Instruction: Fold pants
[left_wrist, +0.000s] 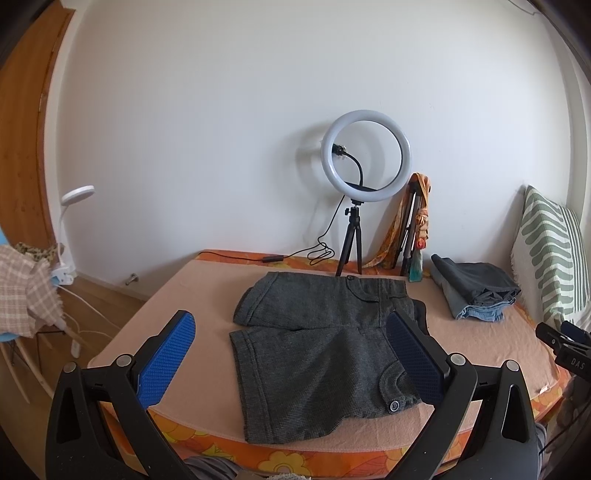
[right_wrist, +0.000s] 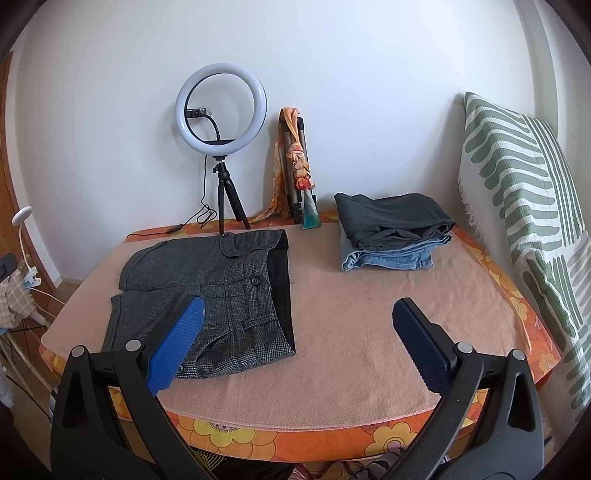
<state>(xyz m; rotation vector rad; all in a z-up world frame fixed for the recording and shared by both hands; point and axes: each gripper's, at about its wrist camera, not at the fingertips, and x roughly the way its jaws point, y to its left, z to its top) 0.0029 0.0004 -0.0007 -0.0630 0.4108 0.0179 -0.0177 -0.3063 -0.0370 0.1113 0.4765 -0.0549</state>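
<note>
Left wrist view first: the left gripper (left_wrist: 291, 345) is spread wide with nothing between its blue pads, hovering over the near side of the table (left_wrist: 207, 417), which has a peach blanket on top. The grey shorts (left_wrist: 325, 332) lie flat in the middle of it, both legs pointing left, waistband to the right, 1 leg nearer and 1 farther. Behind them there's a ring light (left_wrist: 365, 155) on a small tripod by the wall, and a stack of folded pants (left_wrist: 476, 291) sits off to the right. Right wrist view: the right gripper (right_wrist: 297, 325) is also wide open and empty, hanging over bare blanket just right of the waistband, with its left pad overlapping the near leg in the picture, though I can't tell if it touches. So nothing is folded yet, I'd say. What could go wrong: the fabric looks thick and the near hem sits close to the table edge, so a shallow pinch could grab only the top layer and drag the shorts crooked or off the front. Pulling the fold too far back might also bump that tripod.
</note>
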